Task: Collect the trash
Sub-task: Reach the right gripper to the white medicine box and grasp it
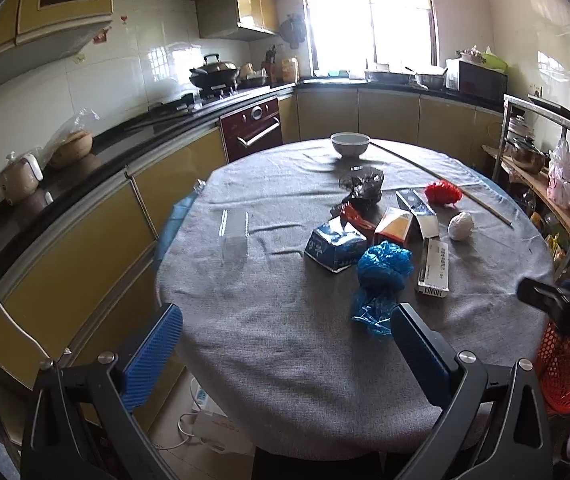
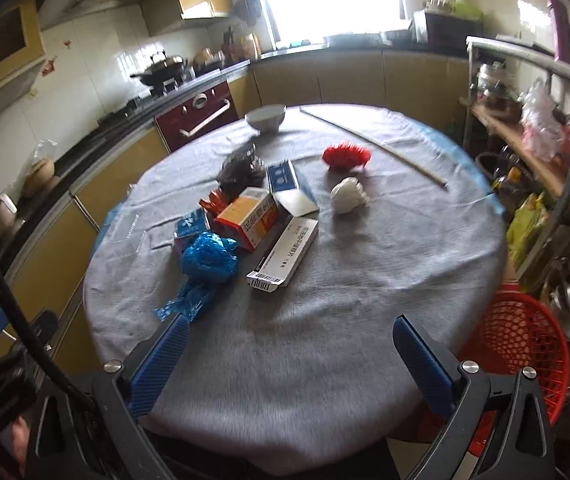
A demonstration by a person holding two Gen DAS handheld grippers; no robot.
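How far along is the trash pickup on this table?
Nothing looks done. Left tool and right tool are open and empty. The blue bag, boxes, red wad and white wad remain on the table; the red basket waits.

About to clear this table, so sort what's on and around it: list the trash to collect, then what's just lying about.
Trash: blue plastic bag, red bag, white wad, black wrapper, orange box, long white box, blue pack; red basket likely the bin.

Lying about: bowl, long stick, clear container.
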